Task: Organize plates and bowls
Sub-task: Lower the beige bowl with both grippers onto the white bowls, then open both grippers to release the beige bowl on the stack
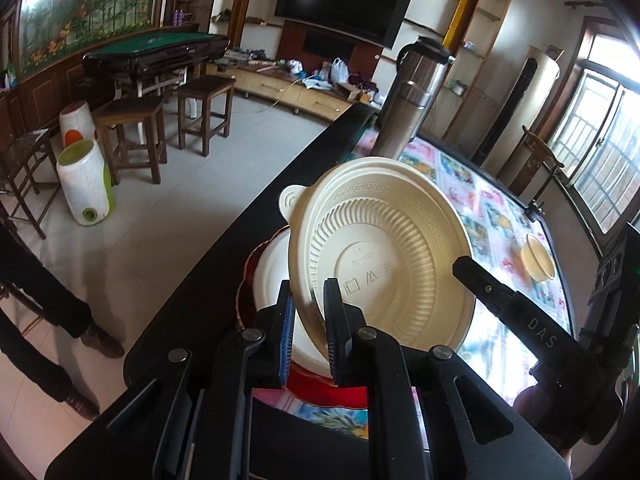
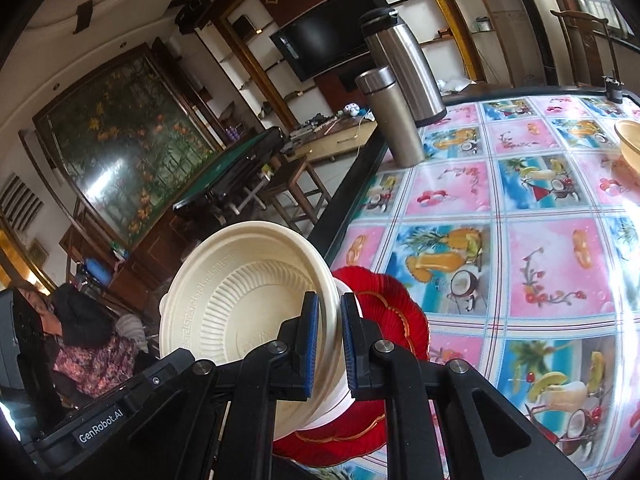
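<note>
A cream ribbed bowl hangs tilted on edge above the table's near left corner. My left gripper is shut on its lower rim, with the bowl's underside facing that camera. From the other side, my right gripper is shut on the same cream bowl at its rim; one of its fingers shows in the left wrist view. Right under the bowl a white bowl sits in a red plate with gold trim. A second cream bowl stands far across the table.
Two steel flasks stand near the far left table edge, which is black. The tablecloth has a fruit-drink pattern. A person's legs are on the floor to the left, with wooden stools beyond.
</note>
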A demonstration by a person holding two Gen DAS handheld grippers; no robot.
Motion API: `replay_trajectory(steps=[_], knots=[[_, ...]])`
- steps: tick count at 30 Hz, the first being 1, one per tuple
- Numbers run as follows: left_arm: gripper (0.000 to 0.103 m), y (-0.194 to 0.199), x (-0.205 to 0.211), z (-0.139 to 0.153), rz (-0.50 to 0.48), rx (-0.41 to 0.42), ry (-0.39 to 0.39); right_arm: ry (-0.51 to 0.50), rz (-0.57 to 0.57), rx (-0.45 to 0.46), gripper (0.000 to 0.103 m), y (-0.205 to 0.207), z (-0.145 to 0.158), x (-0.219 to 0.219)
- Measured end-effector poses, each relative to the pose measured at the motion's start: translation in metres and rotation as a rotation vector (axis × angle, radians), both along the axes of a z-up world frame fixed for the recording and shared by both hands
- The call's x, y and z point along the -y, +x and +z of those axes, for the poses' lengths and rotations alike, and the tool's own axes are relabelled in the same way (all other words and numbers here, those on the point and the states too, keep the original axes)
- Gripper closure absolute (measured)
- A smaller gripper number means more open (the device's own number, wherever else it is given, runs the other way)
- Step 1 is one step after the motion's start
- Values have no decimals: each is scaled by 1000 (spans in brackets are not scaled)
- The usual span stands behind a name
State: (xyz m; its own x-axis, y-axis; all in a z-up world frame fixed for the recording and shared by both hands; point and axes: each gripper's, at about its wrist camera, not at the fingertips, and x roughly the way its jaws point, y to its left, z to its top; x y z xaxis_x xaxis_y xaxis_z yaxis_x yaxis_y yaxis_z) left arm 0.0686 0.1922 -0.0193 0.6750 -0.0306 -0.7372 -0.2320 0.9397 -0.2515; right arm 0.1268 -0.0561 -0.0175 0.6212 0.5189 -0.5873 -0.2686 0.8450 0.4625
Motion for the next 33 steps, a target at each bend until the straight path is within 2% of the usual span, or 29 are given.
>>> replay_trajectory(steps=[5,10,14,19,24,27,30,33], knots=[[90,10,-4,-21,14,-56,6,-75,-7,22,91,0,-14,-14],[89,9,-6,-28,26,-78,33,-90,-16,16,88,2,-21,-14],[90,10,-7,-28,37,-94,44,-74,-22,18,88,2,-20,-6],[90,7,-11,-25,66,-95,46,-35,-65,28,88,3,-12,23],[90,-6,-3,4,93,4,88,-6,-153,23,87,12,-7,75],[90,-14,19,30,70,89,124,15,-214,26,87,17,-5,111],[90,-14,56,47,-26,128,135,46,-266,16,87,22,-6,148],[89,-6,103,51,-145,135,143,49,-307,20,87,25,-6,181]])
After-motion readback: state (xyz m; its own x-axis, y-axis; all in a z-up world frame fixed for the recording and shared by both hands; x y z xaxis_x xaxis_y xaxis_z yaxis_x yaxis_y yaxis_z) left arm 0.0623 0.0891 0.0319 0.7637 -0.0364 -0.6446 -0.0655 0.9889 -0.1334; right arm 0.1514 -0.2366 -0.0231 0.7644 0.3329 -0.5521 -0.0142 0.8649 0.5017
